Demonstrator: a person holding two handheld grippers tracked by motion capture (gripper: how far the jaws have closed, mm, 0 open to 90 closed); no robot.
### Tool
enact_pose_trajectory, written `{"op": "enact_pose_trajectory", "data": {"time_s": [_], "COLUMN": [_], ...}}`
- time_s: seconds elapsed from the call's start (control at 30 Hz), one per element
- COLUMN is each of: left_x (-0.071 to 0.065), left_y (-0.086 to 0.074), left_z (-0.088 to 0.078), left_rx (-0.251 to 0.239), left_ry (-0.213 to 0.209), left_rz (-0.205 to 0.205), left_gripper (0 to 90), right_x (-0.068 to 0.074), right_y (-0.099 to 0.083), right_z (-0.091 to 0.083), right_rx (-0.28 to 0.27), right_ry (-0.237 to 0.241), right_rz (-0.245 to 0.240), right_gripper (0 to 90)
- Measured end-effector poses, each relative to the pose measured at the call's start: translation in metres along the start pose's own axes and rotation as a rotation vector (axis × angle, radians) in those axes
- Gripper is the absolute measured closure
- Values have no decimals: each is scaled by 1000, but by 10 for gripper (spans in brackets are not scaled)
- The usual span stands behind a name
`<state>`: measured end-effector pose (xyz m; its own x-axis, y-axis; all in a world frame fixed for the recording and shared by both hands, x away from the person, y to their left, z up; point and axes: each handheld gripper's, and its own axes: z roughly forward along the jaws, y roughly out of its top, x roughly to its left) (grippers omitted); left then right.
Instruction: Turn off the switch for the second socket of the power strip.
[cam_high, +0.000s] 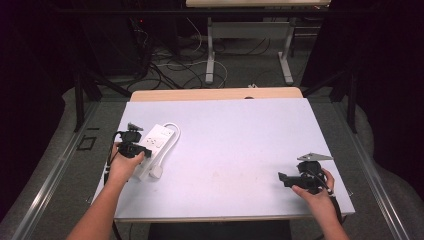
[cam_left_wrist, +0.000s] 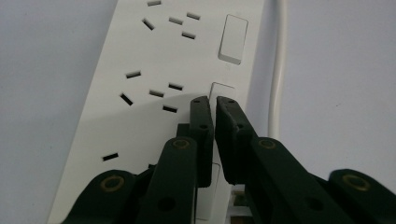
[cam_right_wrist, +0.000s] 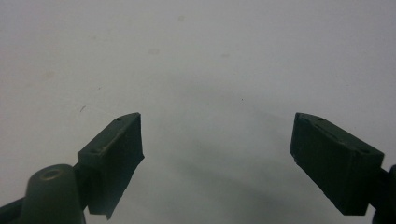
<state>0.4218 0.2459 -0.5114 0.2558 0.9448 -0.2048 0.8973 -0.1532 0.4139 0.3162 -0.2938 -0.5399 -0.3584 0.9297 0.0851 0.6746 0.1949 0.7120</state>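
white power strip (cam_high: 156, 142) lies at the left of the desk (cam_high: 240, 145), its cord looped at its upper right. left tongs (cam_left_wrist: 214, 105) sit over it with jaws nearly closed, empty, tips at a rocker switch (cam_left_wrist: 221, 93); pressing seems the step in hand, calling for a short downward push. right tongs (cam_right_wrist: 217, 140) hover released at lower right.
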Motion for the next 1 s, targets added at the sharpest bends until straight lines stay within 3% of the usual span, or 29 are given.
{"op": "enact_pose_trajectory", "data": {"time_s": [0.77, 1.0], "left_x": [1, 1], "left_y": [0, 2], "left_z": [-3, -7], "left_rx": [-35, -41], "left_ry": [-1, 0], "left_rz": [14, 44], "left_gripper": [669, 604], "right_x": [0, 1], "right_y": [1, 1], "right_z": [0, 1], "right_rx": [-1, -1], "right_ry": [2, 4], "right_rz": [-3, -1], "right_gripper": [165, 165]}}
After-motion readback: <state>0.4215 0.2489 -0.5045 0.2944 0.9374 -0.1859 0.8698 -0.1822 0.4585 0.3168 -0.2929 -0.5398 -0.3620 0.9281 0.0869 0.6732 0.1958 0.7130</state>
